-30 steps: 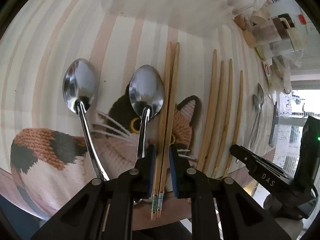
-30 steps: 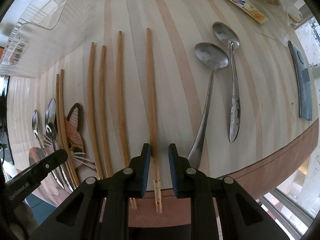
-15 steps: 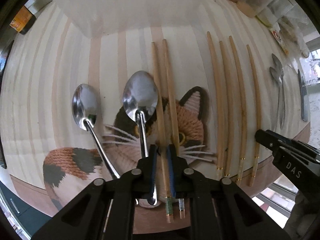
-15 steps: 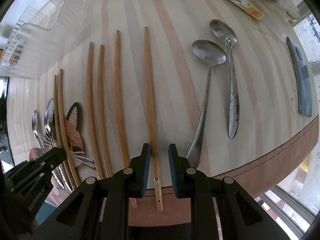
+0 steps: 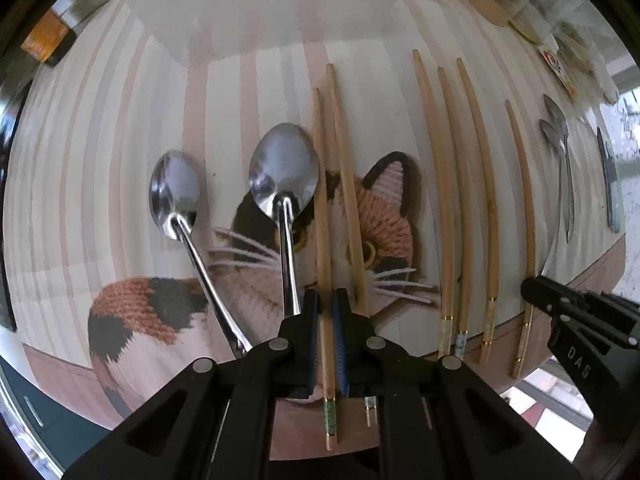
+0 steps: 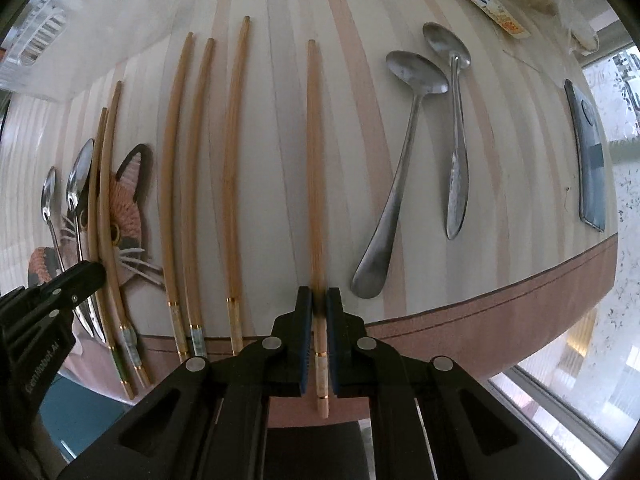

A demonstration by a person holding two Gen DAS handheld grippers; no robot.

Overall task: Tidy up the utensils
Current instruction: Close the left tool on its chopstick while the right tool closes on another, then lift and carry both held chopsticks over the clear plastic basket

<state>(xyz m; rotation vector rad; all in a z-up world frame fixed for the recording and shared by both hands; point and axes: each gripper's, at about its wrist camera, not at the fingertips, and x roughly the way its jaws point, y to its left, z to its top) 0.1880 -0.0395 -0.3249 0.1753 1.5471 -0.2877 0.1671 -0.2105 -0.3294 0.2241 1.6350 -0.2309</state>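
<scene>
My left gripper [image 5: 325,301] is shut on one wooden chopstick [image 5: 321,200] with a green end. Its partner chopstick [image 5: 347,184] lies just to the right on the cat-shaped mat [image 5: 384,216]. Two shiny spoons [image 5: 282,184] [image 5: 176,196] lie left of them. My right gripper [image 6: 319,300] is shut on a single chopstick [image 6: 314,160] lying on the striped cloth. Three more chopsticks [image 6: 192,168] lie to its left. Two dull spoons [image 6: 404,152] [image 6: 456,132] lie to its right.
A clear plastic container [image 5: 256,8] stands at the back of the table. A dark flat object [image 6: 588,152] lies at the far right. Packets and clutter [image 6: 496,4] sit at the back right. The table's front edge [image 6: 500,304] is close to both grippers.
The left gripper has closed from around both chopsticks onto the left one alone; the pair has spread apart. The right gripper has closed on its chopstick.
</scene>
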